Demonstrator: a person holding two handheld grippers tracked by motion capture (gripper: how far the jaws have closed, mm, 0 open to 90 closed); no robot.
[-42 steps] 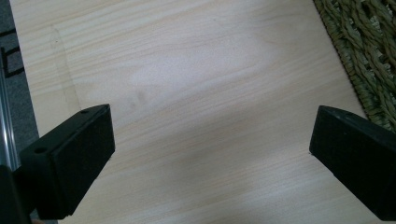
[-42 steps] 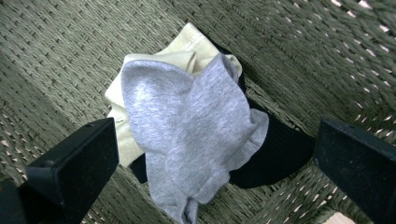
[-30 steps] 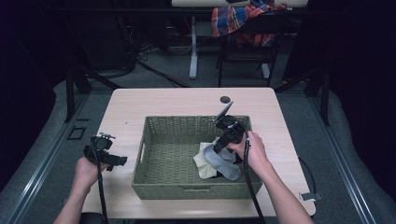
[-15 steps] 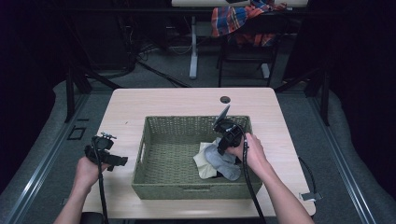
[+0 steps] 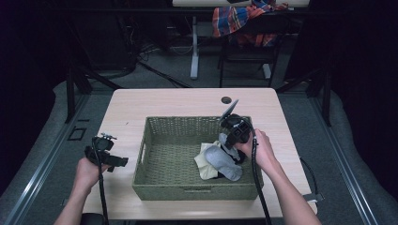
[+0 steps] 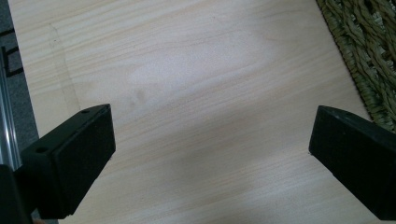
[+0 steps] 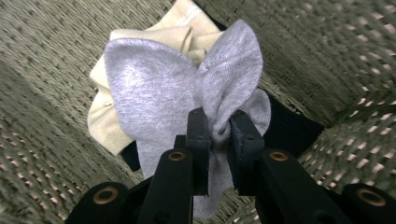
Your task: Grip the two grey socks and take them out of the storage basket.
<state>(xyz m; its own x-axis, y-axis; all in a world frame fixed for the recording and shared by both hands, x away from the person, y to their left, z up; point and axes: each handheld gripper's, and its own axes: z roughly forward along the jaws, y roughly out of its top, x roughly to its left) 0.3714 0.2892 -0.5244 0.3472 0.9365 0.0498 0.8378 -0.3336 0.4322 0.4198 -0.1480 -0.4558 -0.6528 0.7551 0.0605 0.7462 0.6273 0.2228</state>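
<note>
Basket (image 5: 155, 180) hides black cloth (image 7: 289, 123) (mostly) beneath pinched grey sock (image 7: 159, 93).

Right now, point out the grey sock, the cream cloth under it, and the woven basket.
grey sock (image 7: 154, 88), right gripper view, on its broad flat panel.
cream cloth (image 7: 106, 126), right gripper view, on its lower left edge.
woven basket (image 5: 187, 125), high view, on its far wall.

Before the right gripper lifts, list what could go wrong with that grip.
1. The right gripper pinches only a bunched fold of the grey sock, so it might slip free on the lift.
2. The grey sock lies on the cream sock and a black item, which could drag up with it.
3. The pile sits near the basket's right wall, so the sock may snag the rim.
</note>
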